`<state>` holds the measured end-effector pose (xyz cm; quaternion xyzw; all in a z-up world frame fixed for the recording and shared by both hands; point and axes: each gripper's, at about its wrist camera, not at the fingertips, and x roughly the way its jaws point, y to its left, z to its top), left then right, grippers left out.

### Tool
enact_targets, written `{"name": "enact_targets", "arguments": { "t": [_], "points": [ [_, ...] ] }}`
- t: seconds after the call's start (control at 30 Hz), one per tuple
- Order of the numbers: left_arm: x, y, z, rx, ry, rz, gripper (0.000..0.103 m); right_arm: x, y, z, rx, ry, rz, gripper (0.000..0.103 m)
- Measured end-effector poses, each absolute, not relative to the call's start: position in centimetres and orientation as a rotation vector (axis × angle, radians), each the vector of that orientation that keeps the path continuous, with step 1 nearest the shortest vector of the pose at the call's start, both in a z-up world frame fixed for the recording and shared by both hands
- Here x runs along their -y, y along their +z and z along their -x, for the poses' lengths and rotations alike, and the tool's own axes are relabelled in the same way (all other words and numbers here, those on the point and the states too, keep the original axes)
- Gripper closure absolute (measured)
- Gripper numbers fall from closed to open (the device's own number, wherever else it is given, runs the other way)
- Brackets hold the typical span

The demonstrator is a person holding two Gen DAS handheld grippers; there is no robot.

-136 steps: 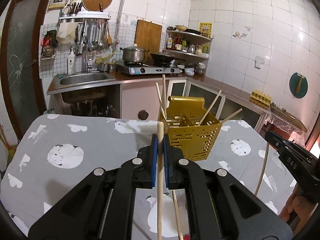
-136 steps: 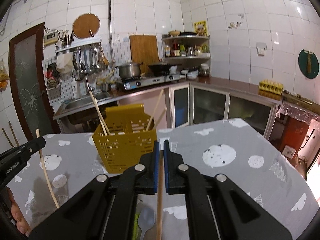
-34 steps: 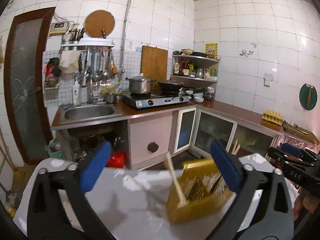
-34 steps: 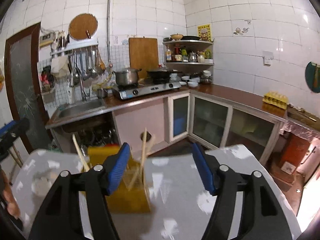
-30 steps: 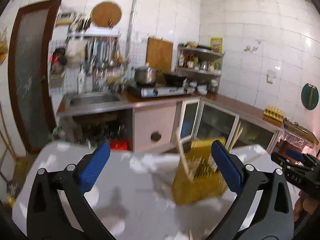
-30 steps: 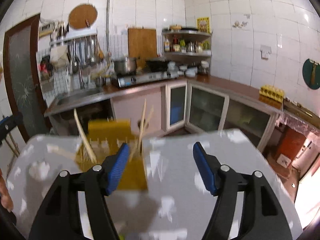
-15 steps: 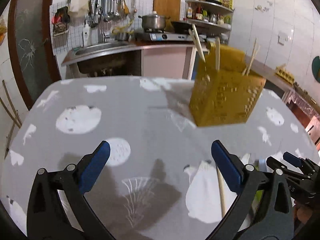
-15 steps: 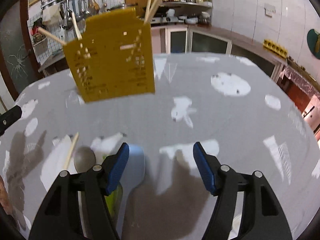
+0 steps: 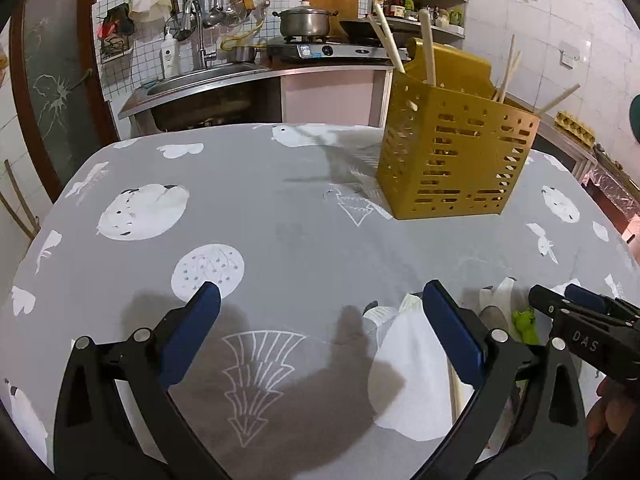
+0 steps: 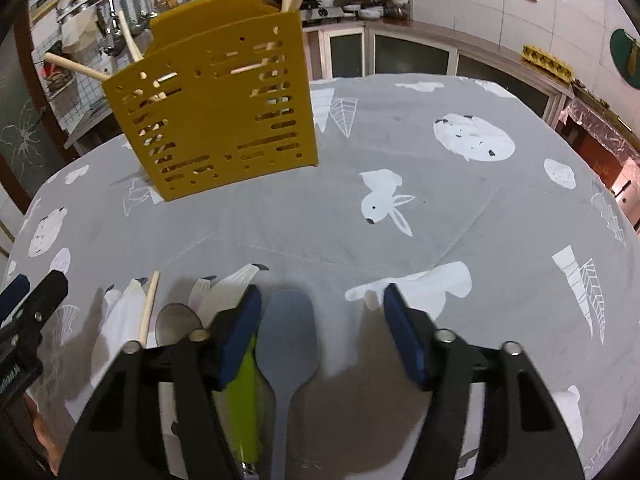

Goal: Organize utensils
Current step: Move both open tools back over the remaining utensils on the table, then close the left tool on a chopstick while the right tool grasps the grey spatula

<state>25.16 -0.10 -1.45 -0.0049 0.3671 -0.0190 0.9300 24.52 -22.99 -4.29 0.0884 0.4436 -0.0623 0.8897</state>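
A yellow slotted utensil holder (image 9: 452, 152) stands on the grey tablecloth with several wooden chopsticks in it; it also shows in the right wrist view (image 10: 216, 112). My left gripper (image 9: 320, 324) is open and empty, low over the cloth. A wooden chopstick (image 9: 456, 392) lies by its right finger. My right gripper (image 10: 320, 324) is open and empty, low over a grey-blue spatula (image 10: 288, 336). A green-handled utensil (image 10: 242, 396), a grey spoon (image 10: 178, 322) and a chopstick (image 10: 148, 308) lie to its left.
The grey tablecloth (image 9: 280, 216) with white animal prints covers the table. Behind it are a sink (image 9: 200, 80), a stove with a pot (image 9: 306, 24) and shelves. The right gripper's tip shows at the lower right of the left wrist view (image 9: 576, 320).
Both grippers let go of chopsticks over the holder, opened wide and came down towards the table near the loose utensils. In the last half second both moved a little lower and closer.
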Motion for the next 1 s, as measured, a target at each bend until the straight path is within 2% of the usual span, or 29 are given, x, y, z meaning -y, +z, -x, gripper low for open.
{"name": "enact_targets", "arguments": {
  "t": [0.07,0.3,0.4,0.47,0.5,0.73,0.9,0.97,1.0],
  "points": [
    [0.2,-1.6,-25.4,-0.764,-0.038,0.011,0.005,22.6,-4.5,-24.8,-0.939,-0.138,-0.185,0.05],
    [1.2,-2.1,-25.6,-0.791,-0.05,-0.011,0.005,21.8,-4.8,-25.0,-0.964,-0.144,-0.175,0.076],
    [1.5,-2.2,-25.7,-0.804,-0.066,-0.003,0.005,21.9,-4.8,-25.0,-0.951,-0.124,-0.174,0.08],
    [1.7,-2.3,-25.7,-0.814,-0.078,0.002,0.005,22.2,-4.6,-24.9,-0.936,-0.113,-0.176,0.093],
    [2.0,-2.5,-25.8,-0.823,-0.086,0.003,0.005,22.4,-4.5,-24.9,-0.926,-0.112,-0.171,0.096],
    [3.5,-3.5,-26.2,-0.878,-0.129,0.009,0.006,24.2,-4.0,-24.9,-0.896,-0.083,-0.183,0.099],
    [5.2,-4.1,-26.5,-0.917,-0.175,0.001,0.02,25.8,-3.8,-24.8,-0.878,-0.068,-0.2,0.1],
    [5.8,-4.3,-26.8,-0.935,-0.19,-0.002,0.033,26.2,-3.6,-24.7,-0.87,-0.06,-0.199,0.1],
    [6.1,-4.5,-27.1,-0.947,-0.197,-0.003,0.037,26.6,-3.5,-24.7,-0.864,-0.058,-0.198,0.1]
  ]
}}
